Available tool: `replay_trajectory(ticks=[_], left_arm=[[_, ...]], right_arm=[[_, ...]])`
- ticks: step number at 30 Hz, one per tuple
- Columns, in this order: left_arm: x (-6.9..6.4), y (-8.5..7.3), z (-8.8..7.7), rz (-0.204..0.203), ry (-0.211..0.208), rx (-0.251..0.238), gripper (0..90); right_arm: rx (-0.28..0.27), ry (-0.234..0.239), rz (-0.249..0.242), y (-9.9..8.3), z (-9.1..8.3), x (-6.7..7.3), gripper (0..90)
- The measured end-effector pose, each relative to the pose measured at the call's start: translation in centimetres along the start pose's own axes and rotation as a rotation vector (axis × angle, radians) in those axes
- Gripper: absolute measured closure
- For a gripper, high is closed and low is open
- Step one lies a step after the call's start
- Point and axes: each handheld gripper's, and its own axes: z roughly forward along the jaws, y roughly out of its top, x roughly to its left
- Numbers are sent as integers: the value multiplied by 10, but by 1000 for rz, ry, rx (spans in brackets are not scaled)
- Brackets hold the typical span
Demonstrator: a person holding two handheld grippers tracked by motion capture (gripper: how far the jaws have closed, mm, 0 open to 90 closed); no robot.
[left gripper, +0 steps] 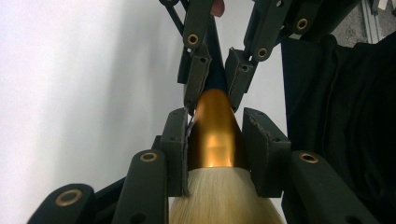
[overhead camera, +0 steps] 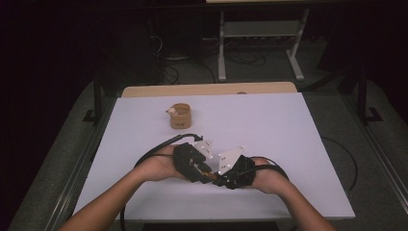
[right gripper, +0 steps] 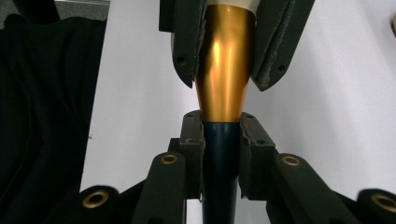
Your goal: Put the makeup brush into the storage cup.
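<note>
Near the front edge of the white worktop, the left claw and the right claw meet tip to tip, each carried in one of the person's hands. Between them is a brush with a gold metal collar, pale bristles and a dark blue handle. From the left gripper view, the left claw is clenched on the gold collar just above the bristles, pads pressed to both sides. From the right gripper view, the right claw is clenched on the dark handle directly below the collar, with the left claw's pads visible farther up on the gold part. The brush is thus grasped at two adjoining points and held over the worktop. A small round tan container stands well apart, farther back on the worktop. Black cables trail from both claws toward the person.
</note>
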Motion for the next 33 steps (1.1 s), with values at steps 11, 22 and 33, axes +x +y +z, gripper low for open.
replay_trajectory(ticks=[11, 22, 33], left_arm=[[5, -4, -10, -13, 25, -79, 436], [10, -15, -29, -60, 96, -270, 229], [15, -42, -46, -149, 211, -479, 128]], right_arm=[[-10, -15, 3, -3, -2, -2, 733], [-45, -45, 56, -12, -13, -10, 732], [-105, -80, 121, -23, -28, -14, 732]])
